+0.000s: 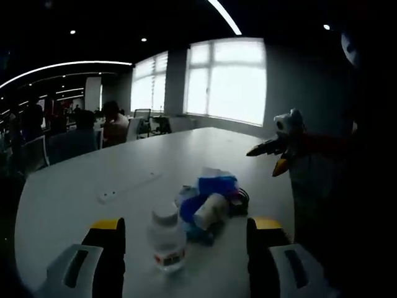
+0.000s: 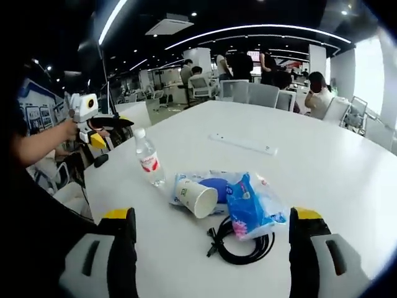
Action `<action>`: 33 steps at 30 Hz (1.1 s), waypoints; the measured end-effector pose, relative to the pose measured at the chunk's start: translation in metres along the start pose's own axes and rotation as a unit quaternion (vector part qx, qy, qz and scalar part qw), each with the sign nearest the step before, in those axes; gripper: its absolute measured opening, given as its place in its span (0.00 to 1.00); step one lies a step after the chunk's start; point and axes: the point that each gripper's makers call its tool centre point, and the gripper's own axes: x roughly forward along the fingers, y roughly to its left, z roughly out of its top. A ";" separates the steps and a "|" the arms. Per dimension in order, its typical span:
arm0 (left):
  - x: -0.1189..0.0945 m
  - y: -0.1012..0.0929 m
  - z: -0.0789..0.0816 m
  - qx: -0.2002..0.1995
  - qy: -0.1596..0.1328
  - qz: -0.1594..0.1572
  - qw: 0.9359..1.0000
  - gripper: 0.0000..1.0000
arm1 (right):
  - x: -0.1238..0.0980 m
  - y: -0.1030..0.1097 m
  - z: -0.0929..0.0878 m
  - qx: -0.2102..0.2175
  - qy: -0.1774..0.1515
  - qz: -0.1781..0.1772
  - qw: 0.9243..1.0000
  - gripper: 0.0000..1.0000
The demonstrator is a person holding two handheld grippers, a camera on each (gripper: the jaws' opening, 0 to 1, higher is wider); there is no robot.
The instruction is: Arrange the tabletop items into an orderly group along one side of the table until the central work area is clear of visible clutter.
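On the white table [image 2: 347, 180] lies a small heap: a clear water bottle [image 2: 149, 159] standing upright, a paper cup [image 2: 197, 196] on its side, a blue tissue pack [image 2: 251, 208] and a coiled black cable [image 2: 240, 246]. My right gripper [image 2: 214, 248] is open, its jaws wide on either side of the heap, short of it. In the left gripper view the bottle [image 1: 167, 239] stands between the wide jaws of my open left gripper [image 1: 186, 248], untouched, with the cup [image 1: 209, 210], pack [image 1: 217, 184] and cable [image 1: 239, 198] behind it.
A white power strip [image 2: 243, 144] lies further out on the table. The left gripper [image 2: 99, 131], held by a hand, hangs past the table's left edge. The right gripper [image 1: 273, 154] shows at the right. People and office chairs [image 2: 263, 93] stand beyond the far edge.
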 end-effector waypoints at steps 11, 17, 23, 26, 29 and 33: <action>0.026 0.008 0.013 0.025 0.000 -0.042 0.999 0.53 | -0.007 -0.008 -0.018 0.020 0.007 -0.012 1.000 0.99; 0.036 0.013 -0.002 0.043 0.033 -0.057 0.997 0.40 | -0.007 -0.012 -0.023 0.026 0.010 -0.016 0.999 0.98; 0.043 0.012 0.000 0.040 0.029 -0.070 0.996 0.32 | -0.004 -0.018 -0.029 0.031 0.018 -0.019 0.999 0.98; 0.046 0.012 -0.001 0.042 0.028 -0.084 0.995 0.29 | -0.003 -0.021 -0.029 0.032 0.018 -0.021 0.999 0.97; 0.048 0.010 -0.004 0.046 0.031 -0.098 0.994 0.26 | -0.003 -0.022 -0.029 0.032 0.020 -0.022 0.999 0.97; 0.050 0.009 -0.005 0.049 0.034 -0.099 0.993 0.22 | 0.000 -0.023 -0.031 0.032 0.021 -0.022 0.999 0.96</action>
